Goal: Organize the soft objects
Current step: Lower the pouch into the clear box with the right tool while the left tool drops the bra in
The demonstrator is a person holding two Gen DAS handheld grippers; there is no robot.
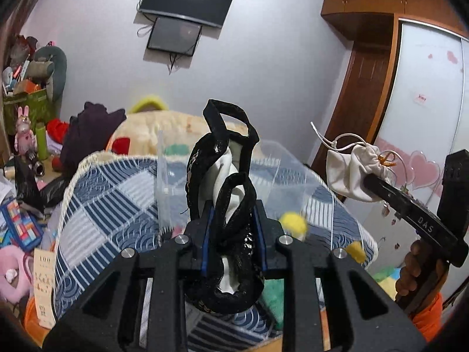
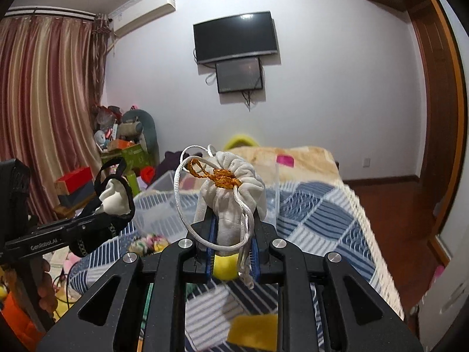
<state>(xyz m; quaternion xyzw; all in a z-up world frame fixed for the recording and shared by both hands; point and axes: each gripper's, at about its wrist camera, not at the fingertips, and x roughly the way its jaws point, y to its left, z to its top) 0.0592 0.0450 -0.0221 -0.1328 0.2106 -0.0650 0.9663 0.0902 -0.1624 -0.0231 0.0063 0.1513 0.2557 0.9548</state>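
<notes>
Two claws are raised side by side above a bed [image 2: 322, 214] covered in a blue-and-white patchwork quilt. A clear plastic bin [image 1: 281, 173] sits on the bed below and ahead of both, nearer the left claw [image 1: 234, 205]. That claw is closed on a black lace and white garment [image 1: 225, 193] that stands upright from its grip, straps looping upward. The right claw [image 2: 231, 228] is closed on a soft white drawstring pouch [image 2: 234, 187], its gathered mouth tied with orange cord, white cords dangling.

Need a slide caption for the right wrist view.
Right gripper shut on white pouch above quilted bed; left gripper holds black-and-white garment.
</notes>
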